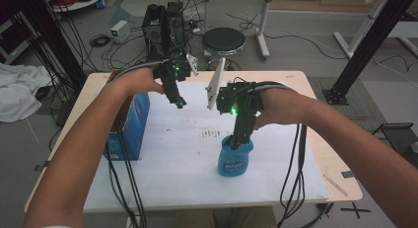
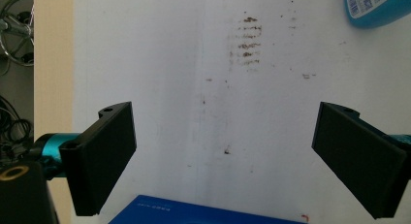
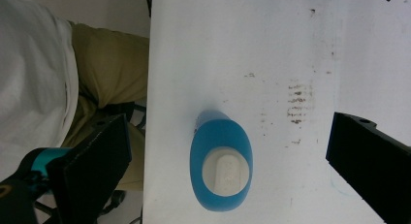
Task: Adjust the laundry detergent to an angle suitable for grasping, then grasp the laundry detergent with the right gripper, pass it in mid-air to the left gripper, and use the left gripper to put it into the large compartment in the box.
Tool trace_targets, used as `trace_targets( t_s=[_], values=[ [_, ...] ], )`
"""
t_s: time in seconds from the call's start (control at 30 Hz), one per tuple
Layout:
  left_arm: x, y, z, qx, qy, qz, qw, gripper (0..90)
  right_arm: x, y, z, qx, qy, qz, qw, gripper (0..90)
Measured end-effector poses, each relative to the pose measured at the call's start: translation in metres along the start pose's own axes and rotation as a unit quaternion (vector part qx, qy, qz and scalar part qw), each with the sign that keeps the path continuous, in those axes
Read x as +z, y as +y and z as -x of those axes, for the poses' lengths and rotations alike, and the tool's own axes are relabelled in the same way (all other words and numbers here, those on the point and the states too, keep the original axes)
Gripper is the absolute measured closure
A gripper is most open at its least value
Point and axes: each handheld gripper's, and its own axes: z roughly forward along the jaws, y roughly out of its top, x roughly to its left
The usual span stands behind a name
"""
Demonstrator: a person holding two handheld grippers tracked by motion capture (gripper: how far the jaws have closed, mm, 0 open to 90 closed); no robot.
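Blue bottle upright on white sheet, near table's front edge. Right gripper directly above bottle cap, jaws spread wide. Likely light, smooth plastic, tippy: grip narrow sides below cap. Left gripper beyond bottle, jaws apart, beside box.
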Motion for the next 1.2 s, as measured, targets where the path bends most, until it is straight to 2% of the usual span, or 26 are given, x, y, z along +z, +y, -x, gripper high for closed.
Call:
trace_targets(
  t_s=[0.17, 0.33, 0.37, 0.4, 0.43, 0.6, 0.87, 1.03, 1.07, 1.2],
  values=[
    [0.000, -0.001, 0.000, -0.002, 0.000, 0.000, 1.0000, 8.5, -0.002, -0.004, -0.001, 0.002, -0.001, -0.003, 1.0000, 1.2],
    [0.000, -0.002, 0.000, -0.002, 0.000, 0.002, 1.0000, 8.5, -0.004, -0.015, -0.003, 0.000, -0.002, 0.004, 1.0000, 1.2],
    [0.000, -0.002, 0.001, -0.002, 0.003, 0.003, 1.0000, 8.5, -0.004, -0.018, -0.003, 0.005, -0.003, 0.005, 1.0000, 1.2],
    [0.000, -0.002, 0.001, -0.002, 0.003, 0.003, 1.0000, 8.6, -0.004, -0.020, -0.005, 0.019, -0.004, 0.012, 0.9998, 1.2],
    [-0.001, -0.001, 0.001, 0.000, 0.002, 0.001, 1.0000, 8.6, -0.005, -0.024, -0.004, 0.011, -0.003, 0.014, 0.9998, 1.2],
    [0.000, -0.003, 0.001, -0.002, 0.004, 0.005, 1.0000, 8.5, -0.006, -0.037, -0.005, 0.026, -0.002, 0.022, 0.9994, 1.2],
    [0.004, -0.002, 0.005, 0.004, 0.002, -0.001, 1.0000, 8.5, -0.001, -0.060, -0.003, 0.019, 0.004, 0.048, 0.9987, 1.3],
    [0.003, -0.002, 0.006, 0.003, 0.000, 0.003, 1.0000, 8.6, 0.006, -0.074, -0.003, 0.023, 0.009, 0.060, 0.9979, 1.2],
    [0.003, -0.002, 0.006, 0.004, 0.004, 0.001, 1.0000, 8.6, 0.007, -0.078, -0.003, 0.020, 0.010, 0.064, 0.9977, 1.2],
    [0.003, -0.001, 0.007, 0.003, 0.000, 0.001, 1.0000, 8.5, 0.015, -0.090, -0.002, 0.018, 0.011, 0.085, 0.9962, 1.2]
  ],
)
